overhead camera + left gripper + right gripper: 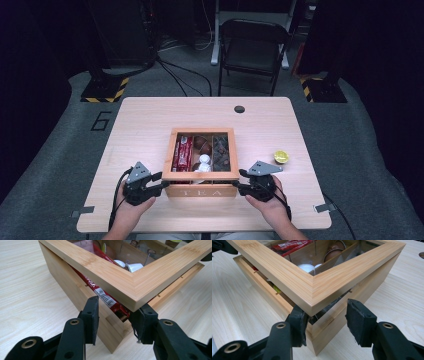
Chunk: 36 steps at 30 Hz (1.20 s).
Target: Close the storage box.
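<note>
Tea box (pixel 201 190) lid (pixel 202 175) slightly ajar at lower centre, contents half hidden; left gripper (pixel 161 181) and right gripper (pixel 238 179) level, jaws apart astride its front corners.

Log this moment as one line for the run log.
wooden tea box lid partly raised | left gripper and right gripper at front corners | packets, capsules inside

"TEA" on box (pixel 202 191) front (engraved), "6" on floor (pixel 102 121)

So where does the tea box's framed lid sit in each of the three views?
High view: lid at table centre, between both grippers.
Left gripper view: its corner juts toward the camera, raised off the box.
Right gripper view: corner at centre, also raised.
Shared landmark: the red packets under the glass.
</note>
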{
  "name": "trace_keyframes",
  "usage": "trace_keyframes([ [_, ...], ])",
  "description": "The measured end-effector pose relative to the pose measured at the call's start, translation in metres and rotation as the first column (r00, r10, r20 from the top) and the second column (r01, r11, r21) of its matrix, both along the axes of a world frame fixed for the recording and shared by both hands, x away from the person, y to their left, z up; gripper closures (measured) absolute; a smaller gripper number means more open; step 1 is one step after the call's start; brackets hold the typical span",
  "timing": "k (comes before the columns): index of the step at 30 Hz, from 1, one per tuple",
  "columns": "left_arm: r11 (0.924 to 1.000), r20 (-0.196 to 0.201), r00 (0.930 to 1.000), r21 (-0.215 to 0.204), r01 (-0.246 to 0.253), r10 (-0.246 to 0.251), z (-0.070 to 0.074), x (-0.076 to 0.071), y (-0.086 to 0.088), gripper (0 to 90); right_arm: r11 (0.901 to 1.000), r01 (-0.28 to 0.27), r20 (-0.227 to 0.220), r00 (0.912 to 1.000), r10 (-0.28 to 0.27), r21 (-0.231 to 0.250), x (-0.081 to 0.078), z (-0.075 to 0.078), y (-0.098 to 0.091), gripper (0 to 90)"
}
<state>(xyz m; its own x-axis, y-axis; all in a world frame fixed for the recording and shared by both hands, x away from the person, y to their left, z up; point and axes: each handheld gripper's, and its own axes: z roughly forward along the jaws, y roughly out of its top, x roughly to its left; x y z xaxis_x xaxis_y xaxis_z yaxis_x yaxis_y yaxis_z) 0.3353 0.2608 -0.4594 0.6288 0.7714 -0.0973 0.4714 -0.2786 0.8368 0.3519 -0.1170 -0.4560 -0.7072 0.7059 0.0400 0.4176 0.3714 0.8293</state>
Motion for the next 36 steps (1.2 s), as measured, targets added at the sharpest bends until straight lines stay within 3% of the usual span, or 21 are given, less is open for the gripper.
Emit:
trace_keyframes([
  [8, 0.9998, -0.034, 0.9993, 0.014, 0.014, -0.014, -0.004, -0.001, 0.0, 59.0, 0.9997, -0.02, -0.007, 0.9998, 0.02, -0.01, -0.002, -0.004, 0.002, 51.0],
  [10, 0.9999, -0.045, 0.9989, -0.001, 0.012, -0.012, -0.004, -0.003, 0.0, 58.9, 0.9993, -0.033, -0.003, 0.9995, 0.033, -0.016, -0.001, -0.005, 0.003, 51.0],
  [19, 0.999, -0.036, 0.9988, 0.03, 0.033, -0.032, -0.003, -0.006, -0.002, 58.9, 0.9986, -0.049, -0.016, 0.9987, 0.049, -0.021, -0.004, -0.006, 0.006, 50.4],
  [25, 0.9988, -0.049, 0.9981, 0.029, 0.039, -0.037, -0.003, -0.007, -0.002, 58.8, 0.9984, -0.054, -0.023, 0.9983, 0.054, -0.018, -0.005, -0.004, 0.004, 50.0],
  [27, 0.999, -0.063, 0.9972, 0.015, 0.042, -0.041, -0.004, -0.008, -0.003, 58.8, 0.9985, -0.052, -0.038, 0.998, 0.051, -0.019, -0.006, -0.004, 0.003, 49.9],
  [28, 0.9988, -0.052, 0.998, 0.029, 0.039, -0.037, -0.004, -0.009, -0.004, 58.4, 0.9982, -0.055, -0.04, 0.9978, 0.054, -0.026, -0.006, -0.004, 0.003, 49.9],
  [34, 0.9989, -0.072, 0.9971, 0.038, 0.027, -0.024, -0.005, -0.009, -0.005, 56.8, 0.9976, -0.056, -0.065, 0.9965, 0.054, -0.041, -0.006, -0.004, 0.003, 48.6],
  [36, 0.9987, -0.103, 0.9944, 0.043, 0.027, -0.023, -0.007, -0.011, -0.006, 54.6, 0.9967, -0.054, -0.084, 0.9953, 0.049, -0.059, -0.006, -0.005, 0.003, 46.4],
])
